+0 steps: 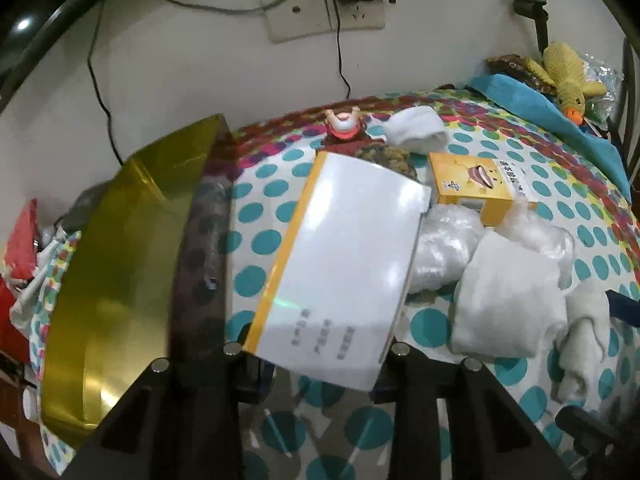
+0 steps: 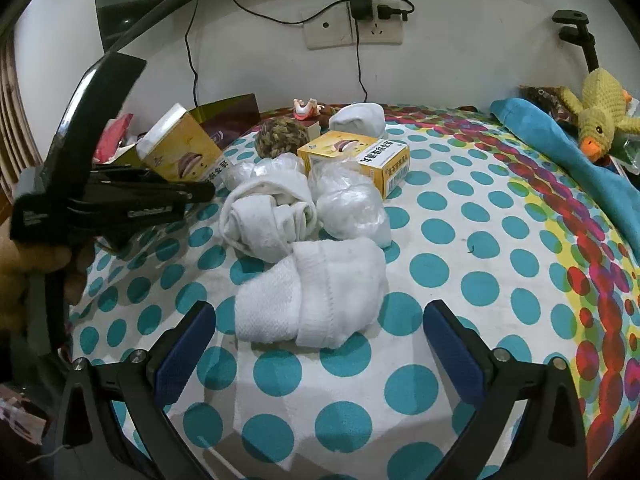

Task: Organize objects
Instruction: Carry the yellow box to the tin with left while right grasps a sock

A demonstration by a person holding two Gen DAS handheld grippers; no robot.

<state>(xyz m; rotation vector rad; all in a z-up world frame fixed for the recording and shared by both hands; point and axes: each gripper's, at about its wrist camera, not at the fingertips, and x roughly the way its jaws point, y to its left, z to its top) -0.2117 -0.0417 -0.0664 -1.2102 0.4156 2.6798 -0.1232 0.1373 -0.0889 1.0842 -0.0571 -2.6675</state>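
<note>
My left gripper [image 1: 316,364] is shut on a yellow and white medicine box [image 1: 340,264] and holds it above the dotted tablecloth, beside a gold gift bag [image 1: 120,264]. The right wrist view shows that gripper [image 2: 200,192] with the box [image 2: 180,148] at the left. My right gripper [image 2: 320,344] is open, its blue pads either side of a rolled white sock [image 2: 316,292] on the cloth. A second yellow box [image 2: 356,160] [image 1: 476,188], another white sock bundle [image 2: 268,216] and clear plastic-wrapped bundles [image 2: 352,204] lie behind it.
A rope ball [image 2: 280,136], a small pink toy [image 2: 306,108] and a white roll [image 2: 358,120] sit near the wall. A blue plush [image 2: 568,148] and a yellow knitted duck [image 2: 600,116] lie at the right. Cables hang from a wall socket [image 2: 352,28].
</note>
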